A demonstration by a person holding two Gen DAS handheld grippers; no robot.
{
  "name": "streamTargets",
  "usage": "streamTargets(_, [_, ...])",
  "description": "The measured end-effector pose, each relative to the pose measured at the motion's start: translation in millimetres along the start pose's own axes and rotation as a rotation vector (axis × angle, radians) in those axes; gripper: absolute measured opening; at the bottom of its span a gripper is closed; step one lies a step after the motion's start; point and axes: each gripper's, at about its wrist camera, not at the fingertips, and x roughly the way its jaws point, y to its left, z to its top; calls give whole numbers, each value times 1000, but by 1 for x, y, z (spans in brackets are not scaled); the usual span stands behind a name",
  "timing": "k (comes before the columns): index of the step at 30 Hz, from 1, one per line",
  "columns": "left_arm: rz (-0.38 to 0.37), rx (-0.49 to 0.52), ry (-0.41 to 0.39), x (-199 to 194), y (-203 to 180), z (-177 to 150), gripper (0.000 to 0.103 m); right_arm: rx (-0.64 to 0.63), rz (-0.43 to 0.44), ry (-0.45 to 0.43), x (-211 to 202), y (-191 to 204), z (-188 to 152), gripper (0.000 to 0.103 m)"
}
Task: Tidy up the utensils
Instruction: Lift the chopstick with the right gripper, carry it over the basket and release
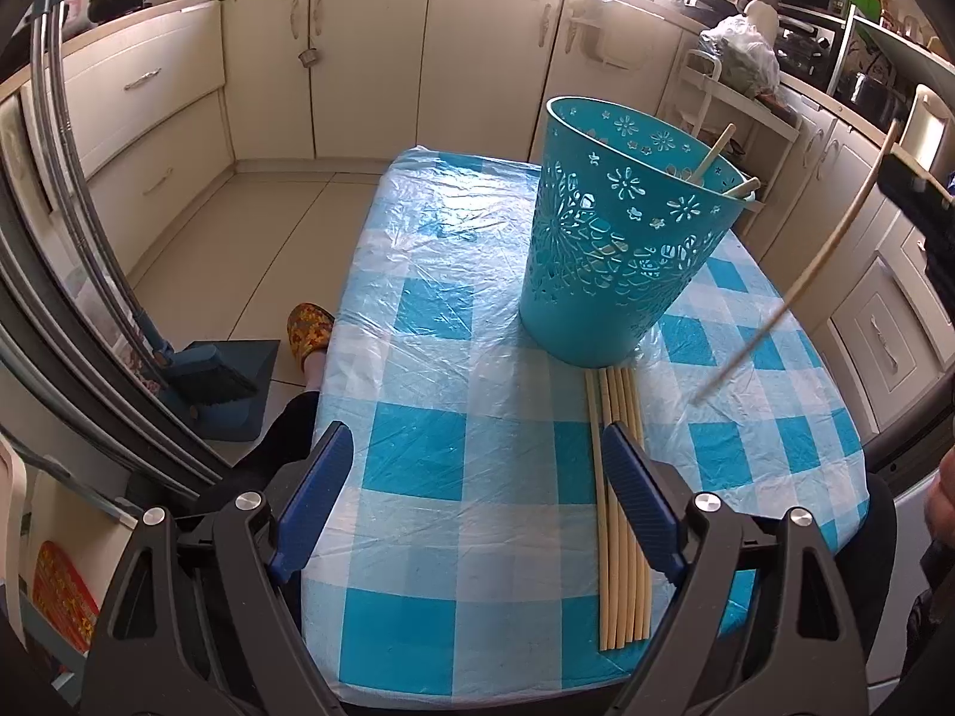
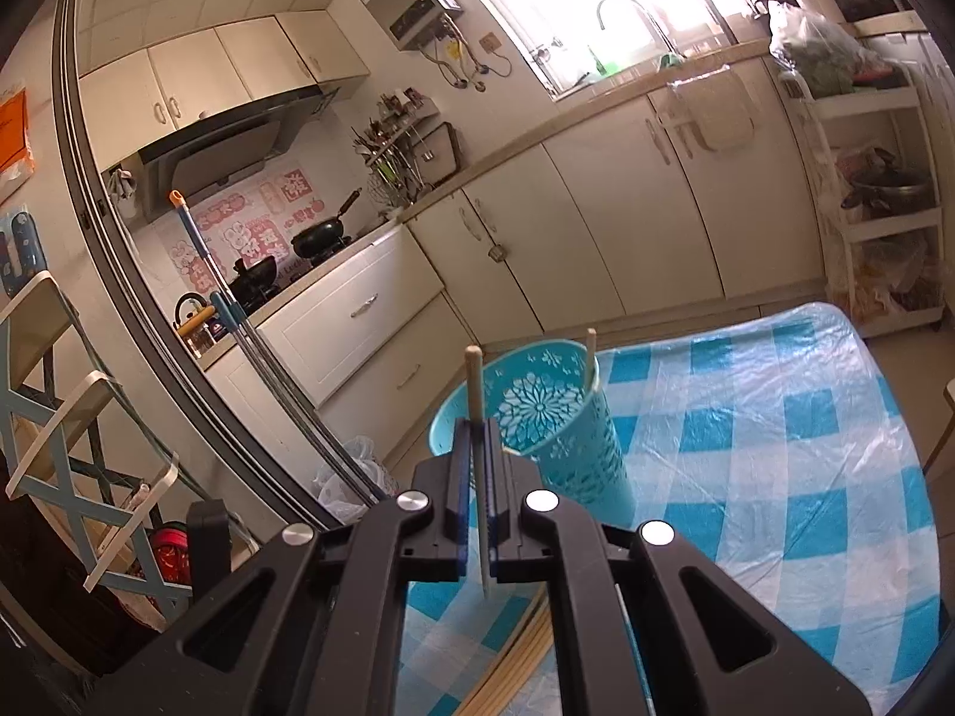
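Turquoise plastic with cut-out flower patterns makes the basket (image 1: 627, 238), which stands upright on the table (image 1: 418, 358), toward its far right part, on a blue and white checked cloth under a clear plastic sheet. Two chopsticks (image 1: 716, 152) lean inside the basket against its far rim. Just in front of the basket's base, a row of loose chopsticks (image 1: 621, 513) lies flat and side by side, reaching from the basket to the near edge of the table. The left gripper (image 1: 477, 501) hangs over the near edge with its jaws released and wide apart; nothing is between them, and its right finger (image 1: 638, 501) covers part of the row of loose chopsticks. At the right edge of this view the right gripper (image 1: 913, 185) is raised above the table and carries a single chopstick (image 1: 829, 250), which slants down toward the right side of the table. In the right wrist view, the right gripper (image 2: 477, 513) is clenched on this single chopstick (image 2: 476, 382), which stands nearly upright between the pads and sticks out above and below them. Behind it the basket (image 2: 561, 429) stands near the left edge of the table (image 2: 776, 417), with one chopstick (image 2: 591, 358) visible at its rim. The ends of the loose chopsticks (image 2: 513, 662) show below the gripper.
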Motion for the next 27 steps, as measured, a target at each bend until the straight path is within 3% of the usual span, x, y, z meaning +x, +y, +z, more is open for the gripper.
streamTargets(8, [-5,-14,12,2,4,-1,82,-55,15,-60,-10,19,34,5])
streamTargets(13, [-9,-17,11,2,4,-1,82,-112,21,-158,-18,40,73,5])
streamTargets(17, [-10,-22,8,1,5,0,82,-147,-28,-228,-10,48,91,5])
streamTargets(21, [-11,-30,3,-1,8,1,82,-138,-74,-234,15,37,84,5])
streamTargets(27, [-10,-43,8,0,13,0,82,-119,-174,-140,63,9,51,5])
